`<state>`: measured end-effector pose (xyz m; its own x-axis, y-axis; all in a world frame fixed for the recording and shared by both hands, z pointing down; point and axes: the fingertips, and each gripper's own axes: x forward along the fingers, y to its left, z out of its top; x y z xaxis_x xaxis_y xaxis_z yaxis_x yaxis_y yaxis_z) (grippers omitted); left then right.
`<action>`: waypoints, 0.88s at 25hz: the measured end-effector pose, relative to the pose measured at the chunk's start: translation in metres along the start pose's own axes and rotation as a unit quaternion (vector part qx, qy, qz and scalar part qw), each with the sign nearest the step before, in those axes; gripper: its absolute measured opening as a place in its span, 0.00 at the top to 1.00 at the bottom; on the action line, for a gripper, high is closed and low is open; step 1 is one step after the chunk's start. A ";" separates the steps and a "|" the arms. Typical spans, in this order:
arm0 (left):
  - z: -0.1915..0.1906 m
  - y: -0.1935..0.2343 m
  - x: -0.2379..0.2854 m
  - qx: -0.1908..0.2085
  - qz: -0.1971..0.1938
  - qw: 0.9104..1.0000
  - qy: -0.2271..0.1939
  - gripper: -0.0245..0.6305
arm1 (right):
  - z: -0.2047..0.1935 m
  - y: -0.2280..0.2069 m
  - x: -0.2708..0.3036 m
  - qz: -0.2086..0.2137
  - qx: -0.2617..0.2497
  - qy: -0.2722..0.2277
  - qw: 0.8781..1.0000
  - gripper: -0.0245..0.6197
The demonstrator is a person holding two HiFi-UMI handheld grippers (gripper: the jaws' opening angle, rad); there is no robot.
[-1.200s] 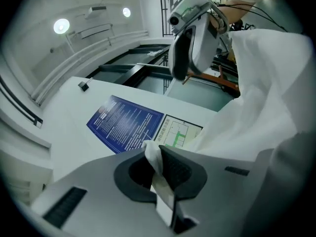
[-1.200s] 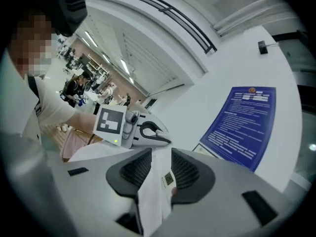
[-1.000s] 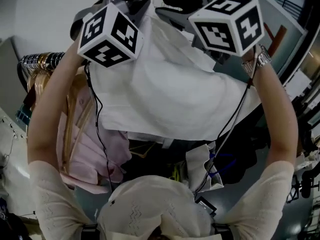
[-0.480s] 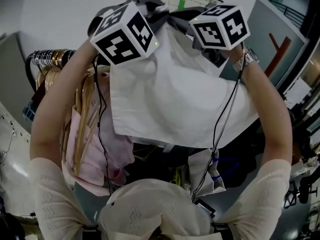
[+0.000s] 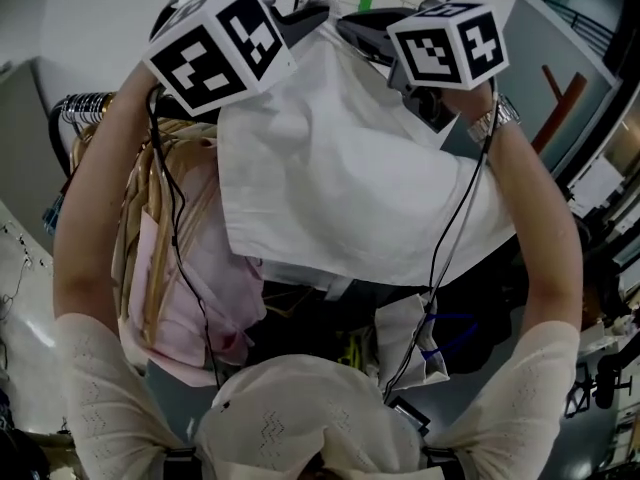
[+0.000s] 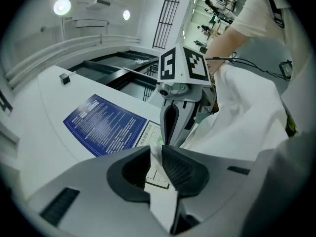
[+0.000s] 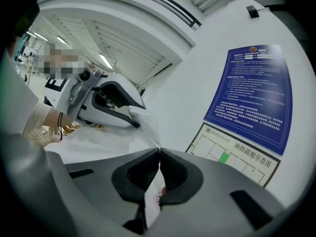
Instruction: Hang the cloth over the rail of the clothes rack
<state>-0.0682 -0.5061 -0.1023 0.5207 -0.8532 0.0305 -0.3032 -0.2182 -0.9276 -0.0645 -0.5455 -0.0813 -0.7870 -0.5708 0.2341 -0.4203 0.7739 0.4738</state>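
White, thin and limp: holding the cloth [image 5: 340,188] up high by its top edge, letting the rest drape down in front of the chest in broad, loose folds. Pinching that edge with the left gripper [image 6: 157,154], jaws squeezing together on a narrow pleat of fabric. Pinching the same edge just beside it with the right gripper [image 7: 159,157], jaws having just been closing and now almost meeting, with a sliver of fabric caught between the pads. Keeping both tools near each other and pointing toward one another, so bunching the top edge instead of stretching it.

Leaving the rail [image 5: 85,103] off at the left, low behind the left forearm, well apart from the cloth. Crowding it at that end with wooden hangers [image 5: 150,218] and a pink garment [image 5: 220,288]. Possibly hiding a free stretch further along, though not showing one from this angle.

Judging the fabric as light and soft, with no stiffness of its own: sagging wherever unsupported, creasing easily, likely slipping off a smooth bar if falling unevenly on the two sides. Favouring holds on the top edge, nearer its two corners, for spreading it flat. Lowering the middle across the rail looks like the step ahead.
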 end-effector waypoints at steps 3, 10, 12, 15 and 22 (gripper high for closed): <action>0.002 0.003 -0.012 0.014 0.002 1.000 -0.001 0.88 | -0.004 -0.003 -0.002 -0.008 0.006 0.006 1.000 0.93; 0.001 0.001 -0.067 0.007 0.043 0.999 -0.009 0.88 | -0.016 0.002 -0.005 -0.032 0.009 -0.008 0.999 0.92; 0.014 0.001 -0.071 0.002 0.046 0.999 -0.012 0.88 | 0.003 -0.014 -0.020 -0.053 0.024 -0.038 0.998 0.88; 0.034 -0.008 -0.080 -0.042 0.041 0.998 -0.032 0.88 | 0.027 -0.030 -0.045 -0.092 0.033 -0.090 0.991 0.83; 0.042 -0.027 -0.121 -0.083 0.120 0.989 0.001 0.88 | 0.085 -0.014 -0.179 -0.155 0.043 -0.234 0.959 0.83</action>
<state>-0.0897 -0.3772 -0.0962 0.4160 -0.8910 -0.1819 -0.5452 -0.0843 -0.8341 0.0437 -0.4310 -0.2024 -0.7261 -0.6073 -0.3226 -0.6868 0.6179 0.3826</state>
